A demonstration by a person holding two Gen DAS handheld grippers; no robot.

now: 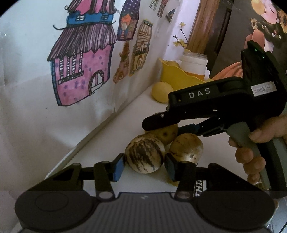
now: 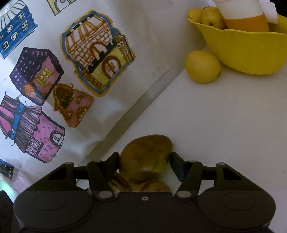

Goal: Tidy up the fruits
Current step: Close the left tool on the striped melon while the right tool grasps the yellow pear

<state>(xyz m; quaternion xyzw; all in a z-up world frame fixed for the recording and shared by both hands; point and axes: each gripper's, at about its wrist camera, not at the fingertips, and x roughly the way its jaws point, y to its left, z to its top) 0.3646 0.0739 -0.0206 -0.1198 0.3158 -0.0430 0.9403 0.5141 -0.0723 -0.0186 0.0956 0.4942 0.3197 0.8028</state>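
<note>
Right up close, the left hand-held gripper (image 1: 144, 165) has its blue pads on both sides of a round striped fruit (image 1: 145, 156) and holds it on the white tabletop (image 2: 224, 125). Two brown-spotted fruits touch it. The right hand-held gripper (image 2: 144, 164), held by a hand (image 1: 254, 152), closes on the far brown fruit (image 2: 146, 157) in that pile. Farther back sits a yellow bowl (image 2: 251, 52) with a pear (image 2: 211, 17) and a jar (image 2: 245, 19) inside. A lemon (image 2: 202, 66) lies just beside the bowl.
</note>
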